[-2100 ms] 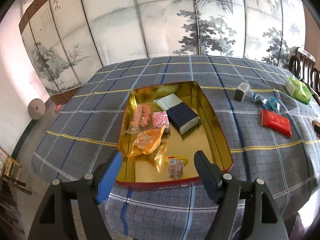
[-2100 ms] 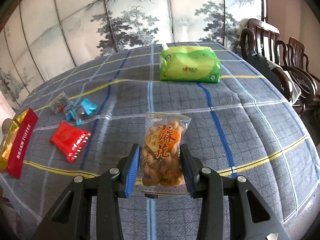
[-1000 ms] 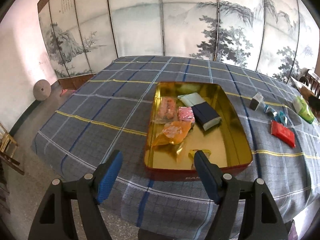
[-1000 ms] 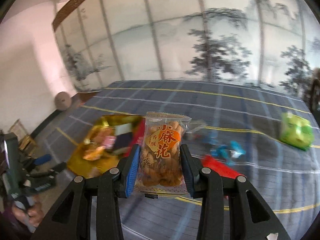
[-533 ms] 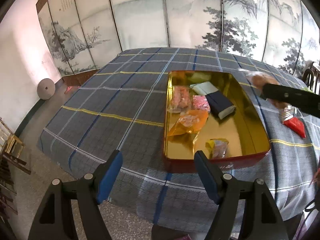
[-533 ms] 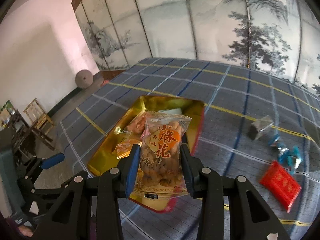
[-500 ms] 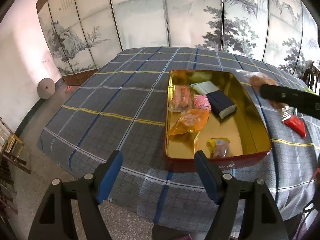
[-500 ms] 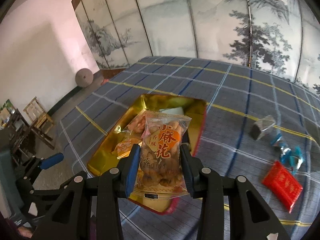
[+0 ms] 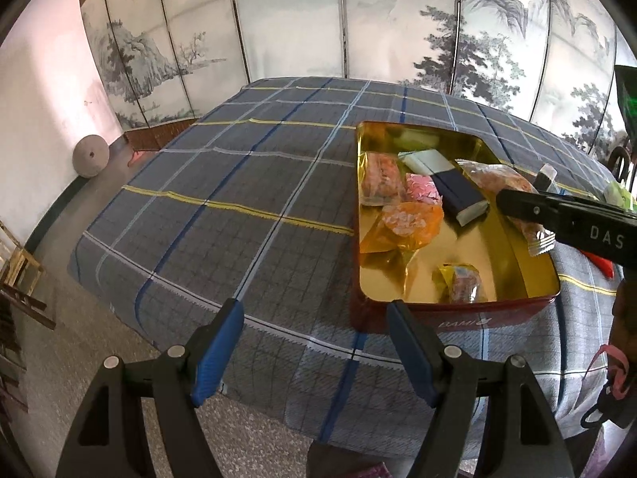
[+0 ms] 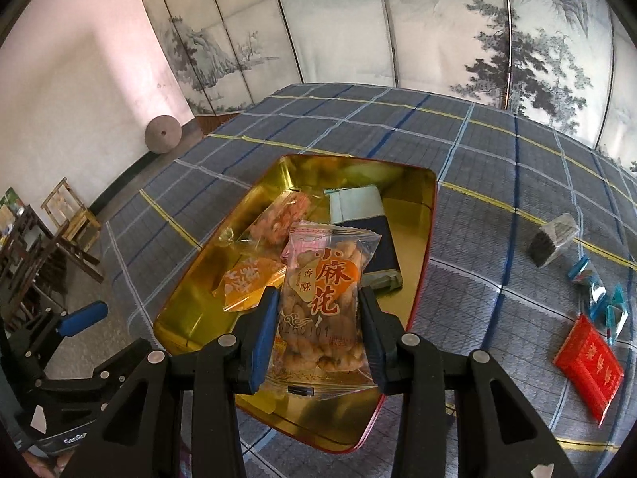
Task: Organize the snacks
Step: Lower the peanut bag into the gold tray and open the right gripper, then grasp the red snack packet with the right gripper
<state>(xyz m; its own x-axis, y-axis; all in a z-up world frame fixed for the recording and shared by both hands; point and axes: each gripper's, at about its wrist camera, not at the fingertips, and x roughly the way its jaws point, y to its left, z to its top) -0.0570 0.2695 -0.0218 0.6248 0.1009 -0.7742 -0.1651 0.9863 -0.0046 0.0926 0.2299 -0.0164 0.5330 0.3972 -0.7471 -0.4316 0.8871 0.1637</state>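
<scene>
We hold the right gripper (image 10: 318, 330) clenched on a clear packet of fried dough twists (image 10: 324, 302), its blue pads pressing the packet's two sides so that it stands upright with the orange label facing the camera. The packet hangs in the air above the gold tin (image 10: 191, 294), over the tin's near half (from the left wrist view it sits over the tin's right rim (image 9: 517, 247), with the right gripper's black body crossing in from the right).

Inside the tin we see a pale pink snack bag (image 10: 278, 219), an orange wrapper (image 10: 247, 283), a dark blue box with a light end (image 10: 366, 219) and, in the left wrist view, a small pink sweet (image 9: 423, 188) and a small yellow-wrapped piece (image 9: 462, 283) near the front wall. The tin rests on the bench, which is covered by a grey plaid cloth (image 10: 497, 183).

Our left gripper (image 9: 314, 346) is released, its blue pads spread wide and holding nothing, and it hovers off the near edge of the bench, just left of the tin's front corner.

To the right of the tin, still on the cloth, lie a dark sachet (image 10: 551, 241), a few blue-wrapped sweets (image 10: 601, 298) and a flat red packet (image 10: 589, 372), all well apart from the tin.
</scene>
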